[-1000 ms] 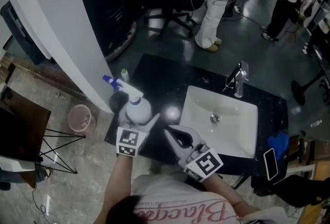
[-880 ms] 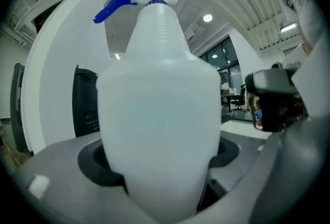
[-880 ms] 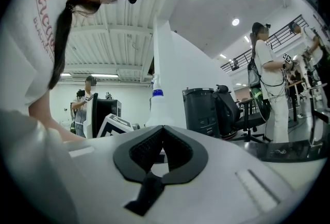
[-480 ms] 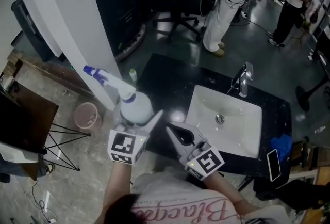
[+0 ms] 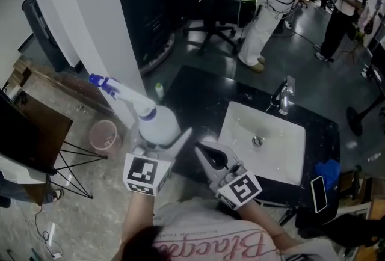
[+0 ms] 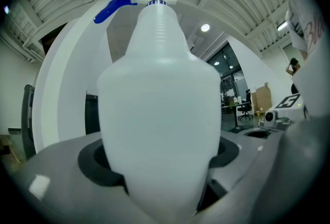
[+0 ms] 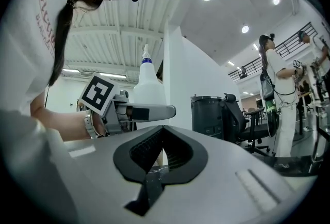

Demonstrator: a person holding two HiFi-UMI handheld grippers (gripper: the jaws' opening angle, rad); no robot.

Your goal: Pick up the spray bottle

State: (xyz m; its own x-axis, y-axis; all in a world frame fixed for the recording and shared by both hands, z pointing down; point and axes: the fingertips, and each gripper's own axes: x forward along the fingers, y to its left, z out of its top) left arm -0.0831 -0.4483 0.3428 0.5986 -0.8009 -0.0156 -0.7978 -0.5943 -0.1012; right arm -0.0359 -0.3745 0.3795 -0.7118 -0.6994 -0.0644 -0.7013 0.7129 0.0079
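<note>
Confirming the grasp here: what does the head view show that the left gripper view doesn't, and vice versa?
Head view only: the white sink, the pink bin on the floor. Left gripper view only: dark pads pressing the lower sides of the spray bottle, a ceiling light. Both: the left gripper shut on that white bottle with its blue trigger.

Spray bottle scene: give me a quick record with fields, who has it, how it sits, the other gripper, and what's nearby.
Object: spray bottle, white with a blue trigger head, upright
Held by: left gripper, jaws clamped on the bottle's body
Other hand: right gripper, shut and empty, just beside the left one
Nearby: white sink and faucet set in a dark counter
Counter's right end: phone, blue cloth
</note>
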